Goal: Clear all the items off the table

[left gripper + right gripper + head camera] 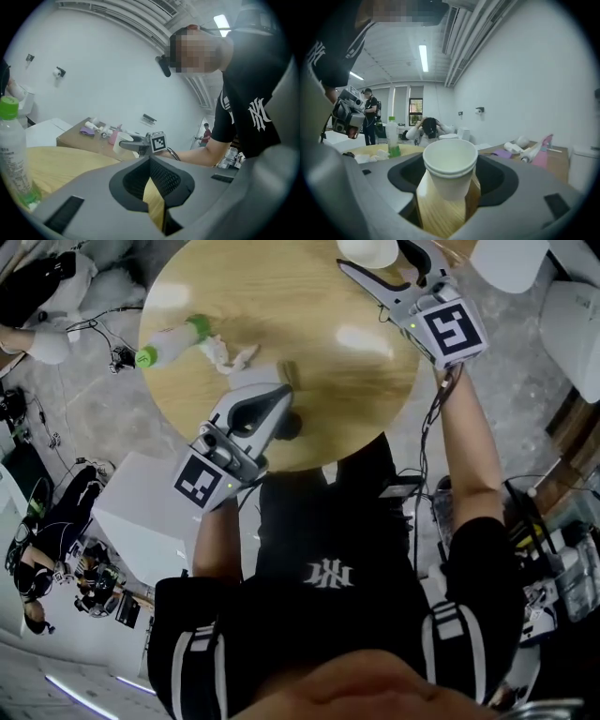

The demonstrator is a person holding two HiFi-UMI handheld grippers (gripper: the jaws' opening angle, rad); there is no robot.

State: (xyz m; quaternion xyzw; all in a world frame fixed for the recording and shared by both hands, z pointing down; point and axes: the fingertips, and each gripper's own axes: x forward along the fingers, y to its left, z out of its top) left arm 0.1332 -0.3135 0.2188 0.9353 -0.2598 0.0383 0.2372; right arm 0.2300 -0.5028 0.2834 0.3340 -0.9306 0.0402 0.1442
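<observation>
Gripping the paper cup (pixel 449 166) is my right gripper (pixel 375 257), one jaw on each side of the cup wall. The cup is upright, mouth open and white inside, at the top centre of the head view over the far edge of the round wooden table (pixel 309 306). Left on the tabletop, upper left of the head view: a clear plastic bottle (pixel 173 341) with a green cap and green label, standing upright as I see it in the left gripper view, and just beside it a crumpled white tissue (pixel 230 357). My left gripper (pixel 281 395) sits over the near edge of the table, jaws drawn together at the tips, only wood grain showing in the slit between them.
</observation>
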